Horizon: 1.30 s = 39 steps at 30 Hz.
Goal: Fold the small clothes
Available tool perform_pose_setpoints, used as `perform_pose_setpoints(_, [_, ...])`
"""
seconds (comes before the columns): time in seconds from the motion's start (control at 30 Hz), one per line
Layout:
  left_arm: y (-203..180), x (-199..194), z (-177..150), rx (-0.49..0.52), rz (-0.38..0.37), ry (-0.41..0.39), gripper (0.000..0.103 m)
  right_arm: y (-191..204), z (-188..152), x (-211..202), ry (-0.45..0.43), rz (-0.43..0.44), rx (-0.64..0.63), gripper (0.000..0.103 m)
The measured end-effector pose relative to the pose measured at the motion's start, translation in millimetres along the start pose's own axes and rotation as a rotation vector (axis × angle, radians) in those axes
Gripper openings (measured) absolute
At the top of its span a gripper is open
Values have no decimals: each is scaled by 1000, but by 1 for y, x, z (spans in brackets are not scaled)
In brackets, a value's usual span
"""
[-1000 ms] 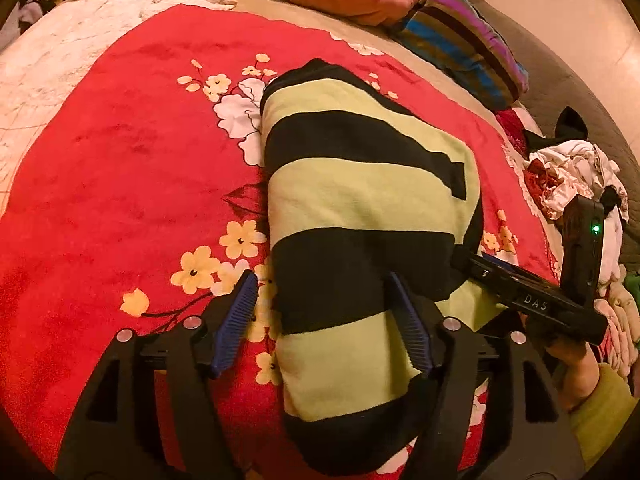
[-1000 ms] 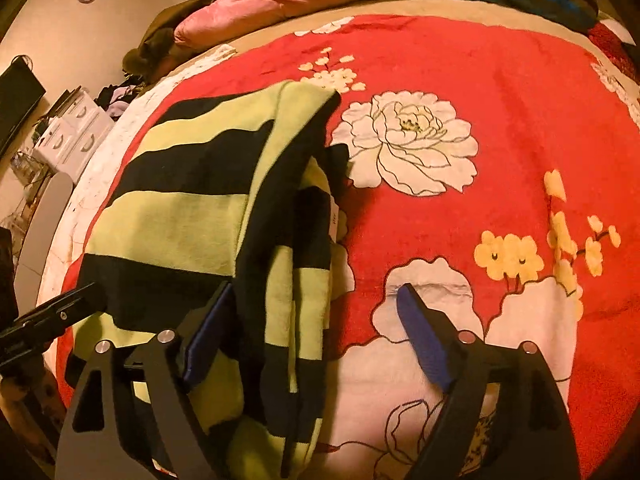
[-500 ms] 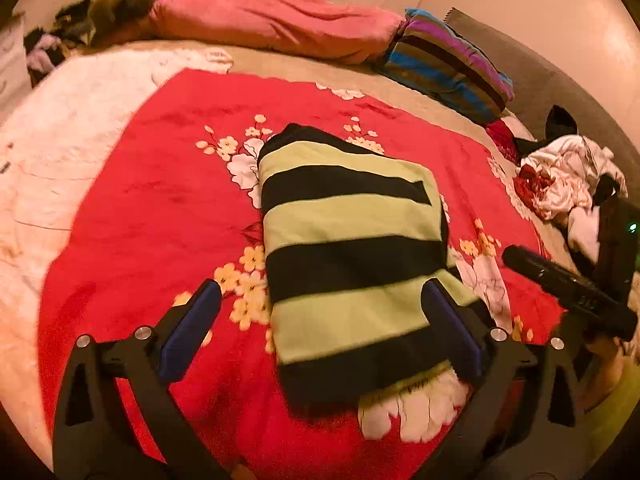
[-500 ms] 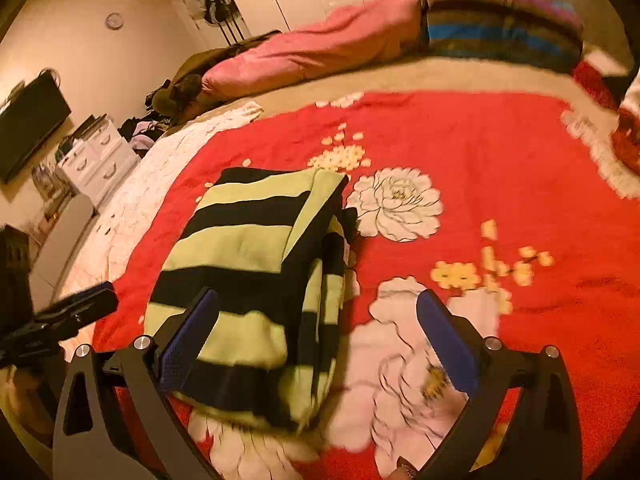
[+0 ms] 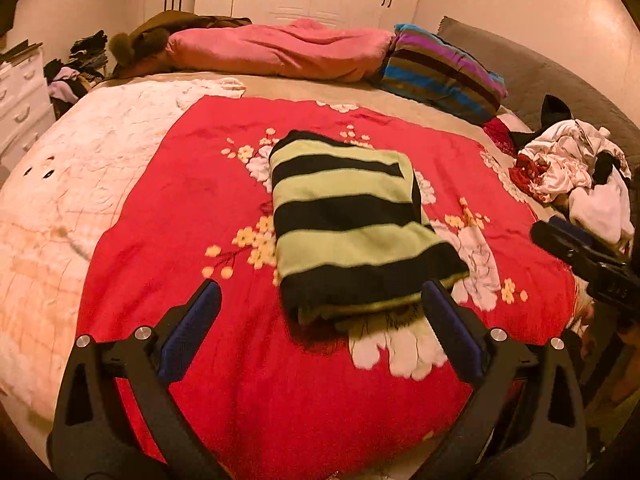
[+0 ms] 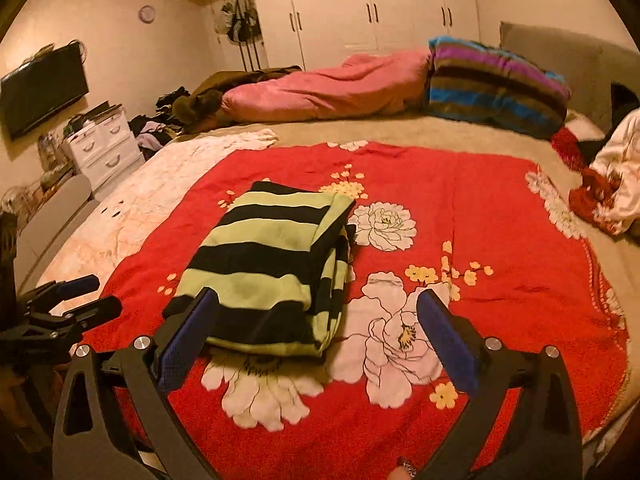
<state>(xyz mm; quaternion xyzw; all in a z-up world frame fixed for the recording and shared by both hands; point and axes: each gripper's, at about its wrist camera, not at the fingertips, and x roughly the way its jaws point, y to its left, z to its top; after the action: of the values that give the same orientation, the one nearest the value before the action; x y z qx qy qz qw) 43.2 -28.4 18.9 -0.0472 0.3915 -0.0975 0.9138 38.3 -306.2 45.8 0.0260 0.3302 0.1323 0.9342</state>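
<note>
Holding both your grippers, left gripper and right gripper, wide apart and empty, you face one folded striped sweater on one red blanket.

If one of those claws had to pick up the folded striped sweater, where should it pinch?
Probably the near black edge of the striped sweater, approached from the front. The stacked layers end there in one thick lip raised off the red blanket, and both the left claw and right claw are open nearby.
</note>
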Motion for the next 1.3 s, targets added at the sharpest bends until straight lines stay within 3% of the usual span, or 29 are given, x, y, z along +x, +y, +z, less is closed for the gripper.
perform_pose_setpoints(0.33, [-2,-31,-17,-8,18,-88,94,29,-8,-37,-129,-6,-97,99])
perform_pose_setpoints(0.83, [1,-27,-35,-46,22,-55,94,21,-31,-25,-50,-72,-45,99])
perform_pose_setpoints(1.17, [8,2,-47,-67,31,36,94,11,-55,15,63,-48,23,99])
perform_pose_setpoints(1.3, [13,15,-51,-68,37,60,94,15,-70,39,125,-88,-30,99])
